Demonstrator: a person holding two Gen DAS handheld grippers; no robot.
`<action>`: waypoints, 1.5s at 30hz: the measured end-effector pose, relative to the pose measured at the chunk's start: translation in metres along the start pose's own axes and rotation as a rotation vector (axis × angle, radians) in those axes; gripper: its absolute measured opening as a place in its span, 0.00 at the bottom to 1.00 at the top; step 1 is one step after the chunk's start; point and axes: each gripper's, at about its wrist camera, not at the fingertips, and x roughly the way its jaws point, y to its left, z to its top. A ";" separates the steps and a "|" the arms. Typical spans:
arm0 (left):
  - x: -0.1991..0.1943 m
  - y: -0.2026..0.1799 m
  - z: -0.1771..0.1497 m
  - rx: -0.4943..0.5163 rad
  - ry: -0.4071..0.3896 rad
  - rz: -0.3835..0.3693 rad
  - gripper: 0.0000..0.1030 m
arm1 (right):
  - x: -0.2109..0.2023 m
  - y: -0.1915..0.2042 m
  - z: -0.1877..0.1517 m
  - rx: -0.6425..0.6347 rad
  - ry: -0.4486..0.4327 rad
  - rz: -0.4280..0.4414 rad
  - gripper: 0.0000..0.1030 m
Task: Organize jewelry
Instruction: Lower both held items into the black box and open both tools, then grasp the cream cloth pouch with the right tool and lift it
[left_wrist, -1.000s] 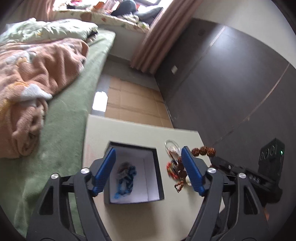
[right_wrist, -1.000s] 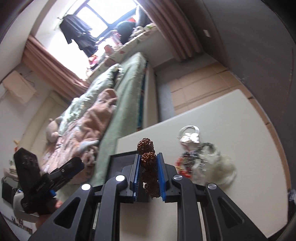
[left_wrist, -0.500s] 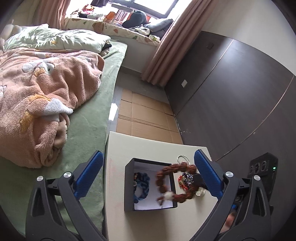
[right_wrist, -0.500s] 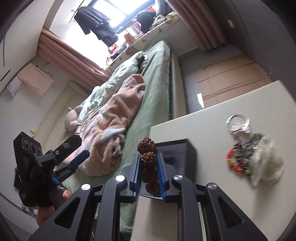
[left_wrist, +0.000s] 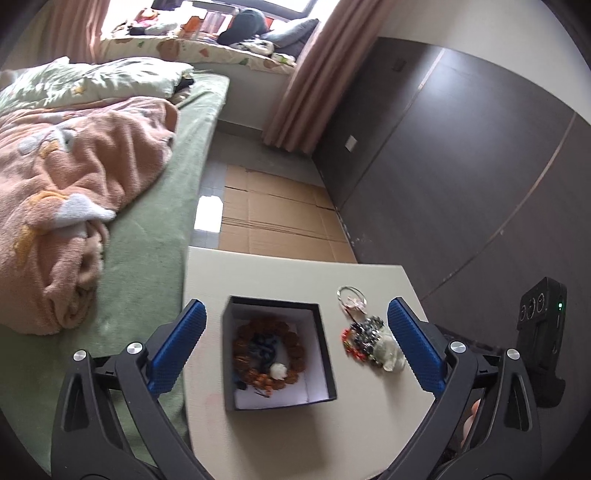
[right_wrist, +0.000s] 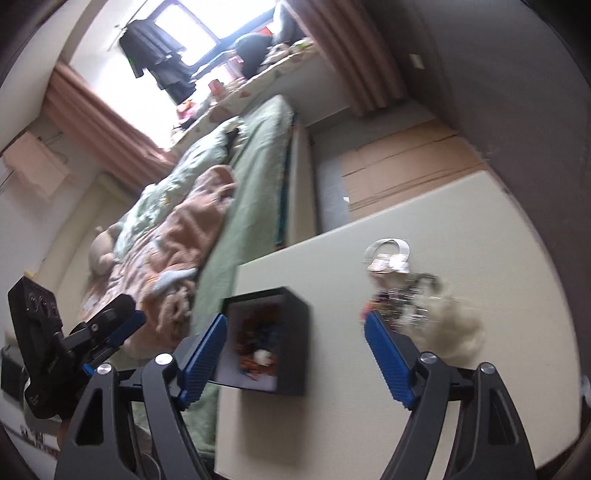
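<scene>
- Black box: holds brown bead bracelet.
- Both tongs released, empty.
- Jewelry pile right of box: tangled strands risk snagging, dragging neighbours off desk.

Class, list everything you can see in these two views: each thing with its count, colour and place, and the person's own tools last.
box: one, black, white inside, on the table
brown bead bracelet: one, in the box, ringing a dark blue piece
blue bracelet: one, in the box
jewelry pile: one tangle, red, dark and pale, on the table right of the box
table: one, cream, beside the bed
bed: one, green
blanket: one, peach, on the bed
left gripper: open, empty
right gripper: open, empty
</scene>
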 end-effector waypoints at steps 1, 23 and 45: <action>0.002 -0.004 -0.001 0.008 0.005 -0.002 0.95 | -0.003 -0.006 0.000 0.009 -0.005 -0.014 0.77; 0.067 -0.060 -0.025 0.125 0.124 -0.022 0.95 | 0.063 -0.063 0.002 0.057 0.156 -0.172 0.78; 0.135 -0.094 -0.026 0.153 0.252 -0.077 0.62 | 0.049 -0.102 0.040 0.113 0.122 -0.109 0.03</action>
